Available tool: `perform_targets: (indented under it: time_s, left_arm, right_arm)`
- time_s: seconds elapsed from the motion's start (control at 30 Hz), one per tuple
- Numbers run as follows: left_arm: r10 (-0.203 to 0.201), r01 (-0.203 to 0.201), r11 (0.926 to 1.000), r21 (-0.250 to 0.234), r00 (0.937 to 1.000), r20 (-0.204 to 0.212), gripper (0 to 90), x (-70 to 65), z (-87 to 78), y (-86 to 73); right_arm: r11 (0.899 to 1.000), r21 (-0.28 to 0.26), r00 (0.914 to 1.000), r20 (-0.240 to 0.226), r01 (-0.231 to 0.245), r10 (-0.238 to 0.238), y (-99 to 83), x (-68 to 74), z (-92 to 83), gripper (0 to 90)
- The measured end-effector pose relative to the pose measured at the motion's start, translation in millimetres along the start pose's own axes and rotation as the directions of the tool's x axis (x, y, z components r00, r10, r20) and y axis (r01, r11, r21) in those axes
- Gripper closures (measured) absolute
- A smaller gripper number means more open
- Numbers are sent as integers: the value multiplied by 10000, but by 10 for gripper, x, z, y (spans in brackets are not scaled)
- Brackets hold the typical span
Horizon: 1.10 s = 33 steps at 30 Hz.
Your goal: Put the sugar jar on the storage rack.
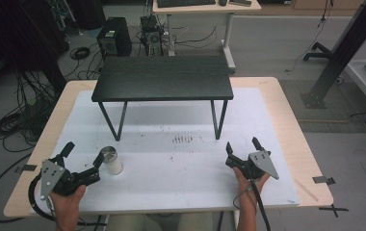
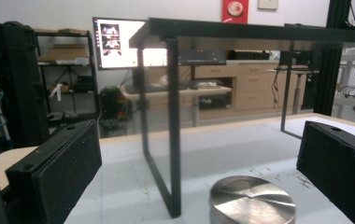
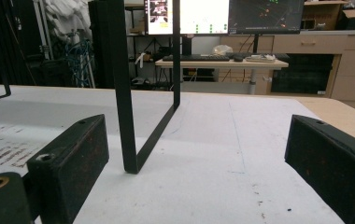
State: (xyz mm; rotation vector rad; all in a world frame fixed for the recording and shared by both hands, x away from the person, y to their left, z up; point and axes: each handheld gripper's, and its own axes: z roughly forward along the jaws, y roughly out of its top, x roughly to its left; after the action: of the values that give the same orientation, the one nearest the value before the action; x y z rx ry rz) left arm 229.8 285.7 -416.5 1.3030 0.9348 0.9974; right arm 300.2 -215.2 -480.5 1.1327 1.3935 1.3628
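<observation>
Hands hold both grippers low; left gripper gapes wide around the jar, right gripper wide, empty. Reaching stage, I'd say: next, close on the jar.

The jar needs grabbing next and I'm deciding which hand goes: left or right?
Left. The left gripper is open with the jar just beside its right jaw, the lid between both jaws in its own view. The right gripper sits far across the table.
</observation>
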Motion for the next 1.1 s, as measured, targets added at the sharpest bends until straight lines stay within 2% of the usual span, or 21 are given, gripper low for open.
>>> perform_targets:
  time_s: [0.43,0.77,1.1]
  left_arm:
    - [296,-303,9992,265,9993,239,2,-164,146,-222]
    - [236,-246,9991,339,9993,302,4,-227,223,-362]
    - [118,-131,9992,369,9992,371,5,-236,273,-462]
  right_arm:
    - [10000,-9,10000,-15,-2,2,0,0,-1,67]
    - [10000,-10,10000,-7,-5,5,0,0,-1,67]
    - [10000,3,10000,-3,-27,27,-1,3,-2,67]
